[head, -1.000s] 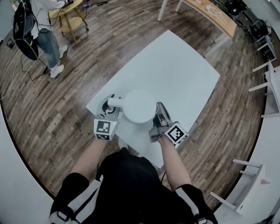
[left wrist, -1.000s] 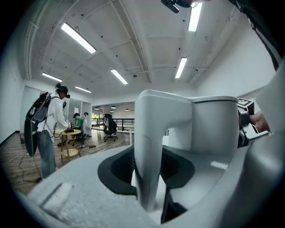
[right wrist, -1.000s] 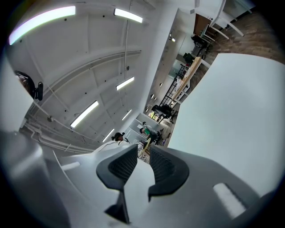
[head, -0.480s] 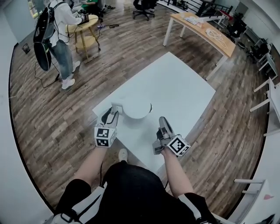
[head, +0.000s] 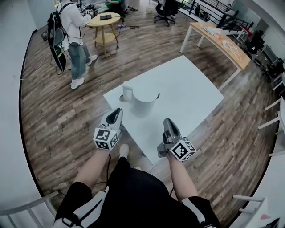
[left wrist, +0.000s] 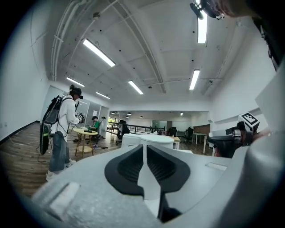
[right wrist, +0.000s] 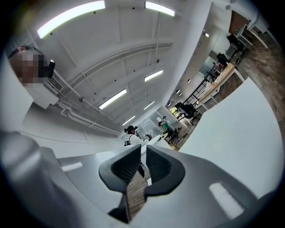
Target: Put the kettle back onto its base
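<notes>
The white kettle point(head: 143, 100) stands upright near the left corner of the white table point(head: 191, 89), its handle point(head: 127, 93) turned left. Whether a base lies under it I cannot tell; a small round dark spot shows at the handle's foot. My left gripper point(head: 117, 111) hangs short of the kettle on the near side, apart from it. Its jaws have just been closing, with nothing between them, and stand shut to a slit. In the left gripper view point(left wrist: 143, 149) the kettle point(left wrist: 151, 140) sits straight ahead. My right gripper point(head: 166, 121) hovers over the table's near edge; its jaws point(right wrist: 143, 152) have also been closing and stand shut, holding nothing.
A person with a backpack point(head: 71, 26) stands on the wood floor at the far left beside a round yellow table point(head: 104, 18). A long wooden desk point(head: 222, 42) and an office chair point(head: 164, 6) stand behind. The table's near edge runs just in front of my knees.
Both grippers have drawn back from the kettle and risen. The left gripper, which was at the handle, has come away from it. The kettle stays on the table.
</notes>
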